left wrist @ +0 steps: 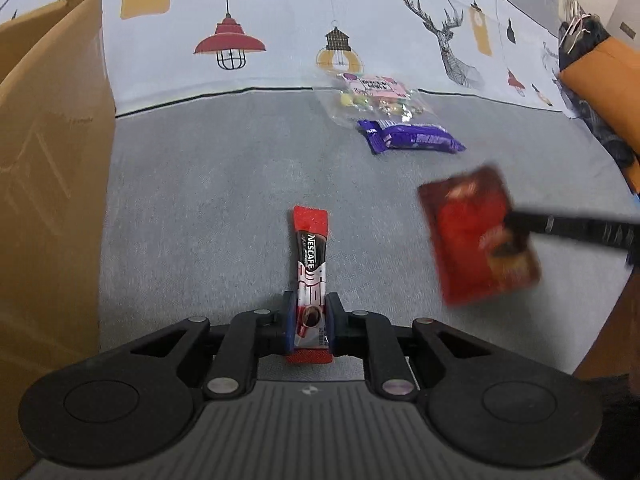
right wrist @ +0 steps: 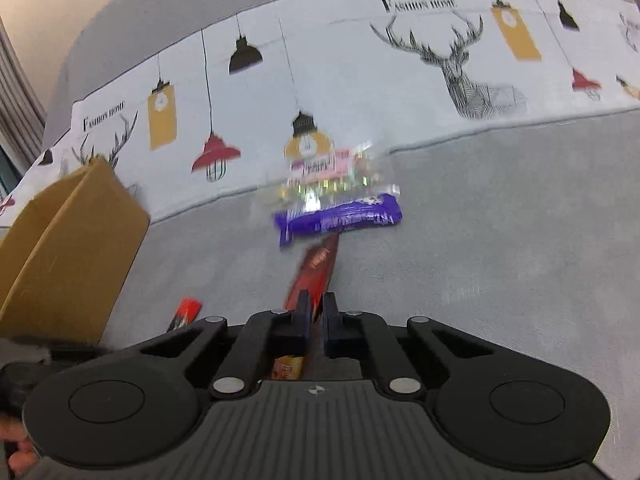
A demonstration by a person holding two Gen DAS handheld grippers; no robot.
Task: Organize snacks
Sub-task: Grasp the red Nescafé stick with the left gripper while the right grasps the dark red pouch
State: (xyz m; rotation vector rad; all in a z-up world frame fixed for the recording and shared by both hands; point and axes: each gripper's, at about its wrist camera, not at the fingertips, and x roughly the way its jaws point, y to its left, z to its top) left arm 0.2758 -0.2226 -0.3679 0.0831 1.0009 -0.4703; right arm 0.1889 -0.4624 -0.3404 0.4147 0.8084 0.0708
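Note:
My left gripper (left wrist: pixel 311 322) is shut on a red Nescafe coffee stick (left wrist: pixel 310 264) that points forward over the grey cloth. My right gripper (right wrist: pixel 316 312) is shut on a red coffee sachet (right wrist: pixel 316 270), seen edge-on; in the left wrist view the same sachet (left wrist: pixel 478 236) hangs blurred at the right from a black finger (left wrist: pixel 560 226). A purple snack bar (left wrist: pixel 410 136) and a clear bag of coloured candies (left wrist: pixel 372 98) lie farther ahead; both also show in the right wrist view, the bar (right wrist: pixel 340 218) and the bag (right wrist: pixel 328 178). The Nescafe stick's tip (right wrist: pixel 186 312) shows at lower left.
A brown cardboard box (left wrist: pixel 48 168) stands at the left, also visible in the right wrist view (right wrist: pixel 72 248). A printed white cloth (left wrist: pixel 280 20) covers the back. An orange and dark object (left wrist: pixel 600 80) sits at the far right.

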